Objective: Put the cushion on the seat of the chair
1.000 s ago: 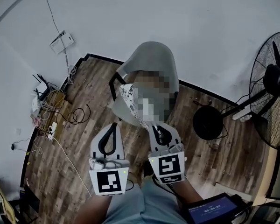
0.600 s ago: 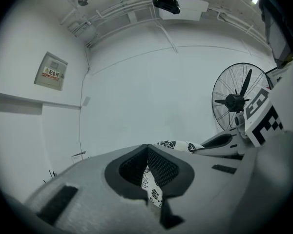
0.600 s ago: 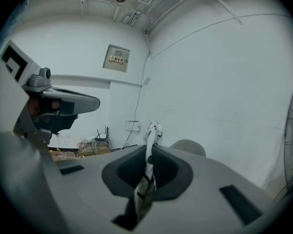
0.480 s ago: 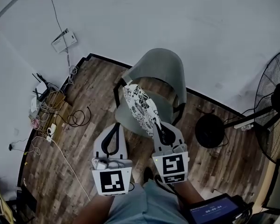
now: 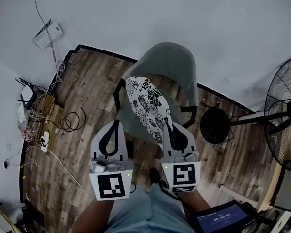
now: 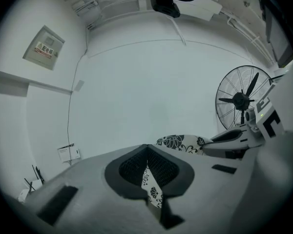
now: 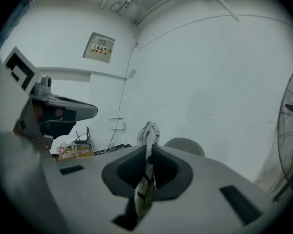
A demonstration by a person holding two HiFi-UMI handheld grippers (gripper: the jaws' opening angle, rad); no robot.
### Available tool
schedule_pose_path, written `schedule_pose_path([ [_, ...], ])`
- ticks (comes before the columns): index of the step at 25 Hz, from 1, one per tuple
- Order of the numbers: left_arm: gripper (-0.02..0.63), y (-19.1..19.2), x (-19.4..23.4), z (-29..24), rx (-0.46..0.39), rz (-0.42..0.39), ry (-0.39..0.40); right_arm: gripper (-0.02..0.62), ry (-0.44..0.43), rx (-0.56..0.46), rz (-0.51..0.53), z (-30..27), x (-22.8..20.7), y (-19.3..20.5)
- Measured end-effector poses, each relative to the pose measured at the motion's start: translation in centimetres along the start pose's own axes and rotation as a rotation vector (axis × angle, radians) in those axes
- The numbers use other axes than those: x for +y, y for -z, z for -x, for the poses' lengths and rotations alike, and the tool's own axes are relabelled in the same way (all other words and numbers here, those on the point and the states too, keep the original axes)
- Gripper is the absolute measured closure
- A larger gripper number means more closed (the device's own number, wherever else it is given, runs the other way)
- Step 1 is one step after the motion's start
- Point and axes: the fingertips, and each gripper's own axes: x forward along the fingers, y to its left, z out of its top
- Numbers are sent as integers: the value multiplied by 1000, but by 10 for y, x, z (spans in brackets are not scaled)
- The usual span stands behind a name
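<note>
A grey shell chair (image 5: 167,62) stands on the wood floor by the white wall; part of its seat (image 5: 131,121) shows. The black-and-white floral cushion (image 5: 148,106) hangs on edge over the seat, tilted toward the backrest. My right gripper (image 5: 169,126) is shut on the cushion's near corner, and the fabric (image 7: 149,133) runs up between the jaws, with the chair (image 7: 185,144) behind. To the cushion's left my left gripper (image 5: 117,124) is shut and holds nothing. The left gripper (image 6: 146,147) has its tips together, and the cushion (image 6: 180,143) shows beyond them.
A standing fan (image 5: 286,125) with a round base (image 5: 214,127) is to the right of the chair. Cables and a router (image 5: 39,110) lie along the left wall, under a wall panel (image 5: 47,33). A tablet (image 5: 218,220) is at the bottom right.
Both grippers have moved forward toward the chair, the right one carrying the cushion. The cushion now hangs further over the seat, closer to the backrest.
</note>
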Motion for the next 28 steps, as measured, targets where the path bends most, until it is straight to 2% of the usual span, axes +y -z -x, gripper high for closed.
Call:
schedule_pose_path([
  [10,601,17,68,-69,49,33,75,580,135,30,-52,-75,4,-12],
  [14,601,22,91,-83,63,34,82,580,144,46,-56,-102,13,-14],
  [20,601,36,130,-91,88,47,45,580,134,28,-69,-135,35,-24],
  [24,601,42,134,-100,102,37,50,580,134,5,-155,-142,37,-28],
  [28,601,50,116,-114,125,19,97,578,202,0,-291,-140,12,-4],
])
